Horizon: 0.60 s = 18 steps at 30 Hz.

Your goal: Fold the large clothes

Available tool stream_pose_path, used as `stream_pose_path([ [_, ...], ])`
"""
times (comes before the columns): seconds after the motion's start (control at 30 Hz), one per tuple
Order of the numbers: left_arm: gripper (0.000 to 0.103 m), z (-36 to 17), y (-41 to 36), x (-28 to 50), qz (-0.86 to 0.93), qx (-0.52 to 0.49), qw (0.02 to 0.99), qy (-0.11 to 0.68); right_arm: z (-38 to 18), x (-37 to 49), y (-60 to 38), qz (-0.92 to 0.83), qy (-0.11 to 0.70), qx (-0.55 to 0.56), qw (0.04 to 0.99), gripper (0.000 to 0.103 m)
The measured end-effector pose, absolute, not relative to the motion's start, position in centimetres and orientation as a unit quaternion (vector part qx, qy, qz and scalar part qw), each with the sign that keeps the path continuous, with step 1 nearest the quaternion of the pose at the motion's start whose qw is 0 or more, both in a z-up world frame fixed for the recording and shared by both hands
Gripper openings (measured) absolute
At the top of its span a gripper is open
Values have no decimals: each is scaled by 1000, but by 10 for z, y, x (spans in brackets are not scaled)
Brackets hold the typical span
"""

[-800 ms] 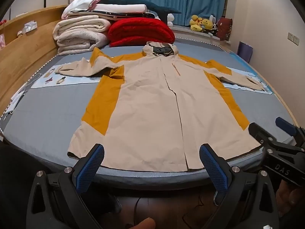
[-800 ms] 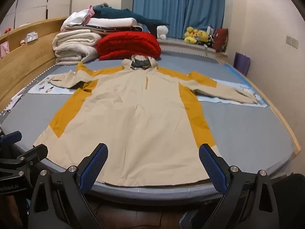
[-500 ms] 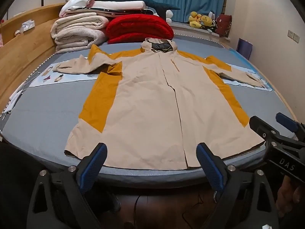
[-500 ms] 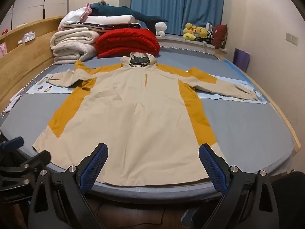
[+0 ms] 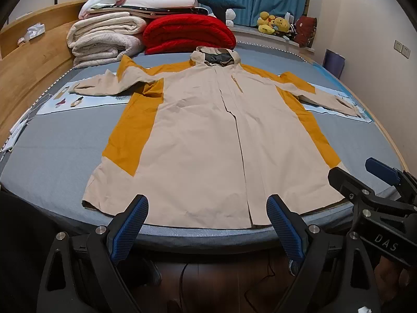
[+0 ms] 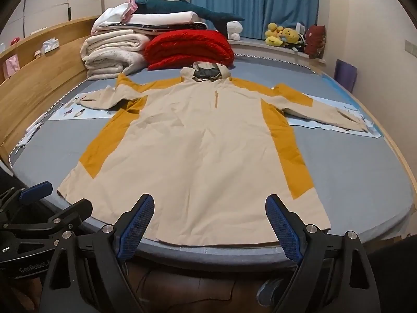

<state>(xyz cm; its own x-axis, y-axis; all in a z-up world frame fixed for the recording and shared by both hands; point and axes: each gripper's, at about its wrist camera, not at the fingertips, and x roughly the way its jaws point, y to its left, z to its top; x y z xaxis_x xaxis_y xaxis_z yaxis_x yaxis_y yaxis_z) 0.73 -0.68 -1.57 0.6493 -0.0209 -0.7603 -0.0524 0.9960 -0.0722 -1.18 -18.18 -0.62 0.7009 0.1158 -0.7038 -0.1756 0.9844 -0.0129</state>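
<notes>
A large beige and mustard hooded jacket point(image 5: 208, 135) lies flat, front up, on the grey-blue bed point(image 5: 52, 161), sleeves spread to both sides, hem at the near edge. It also shows in the right wrist view point(image 6: 198, 156). My left gripper point(image 5: 207, 216) is open and empty, just short of the hem near its middle. My right gripper point(image 6: 208, 216) is open and empty, just short of the hem; it also shows in the left wrist view point(image 5: 365, 174) near the hem's right corner. The left gripper shows at the left of the right wrist view point(image 6: 49, 200).
Folded cream blankets point(image 5: 104, 39) and a red quilt point(image 5: 187, 34) are stacked at the bed's far end. A wooden headboard point(image 5: 26, 73) runs along the left. Plush toys point(image 5: 273, 23) sit on the window ledge. Printed sheets point(image 5: 86, 99) lie under the sleeves. Dark floor point(image 5: 208, 281) lies below the bed edge.
Both grippers have risen and come a little closer to the hem. The jacket has not moved. Both stay open.
</notes>
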Motion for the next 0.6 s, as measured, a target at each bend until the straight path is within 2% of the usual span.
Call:
stream_pose_path([
  [0.6, 90, -16, -7, 7, 8, -45, 907, 420, -8, -13, -177, 87, 377, -50, 921, 87],
])
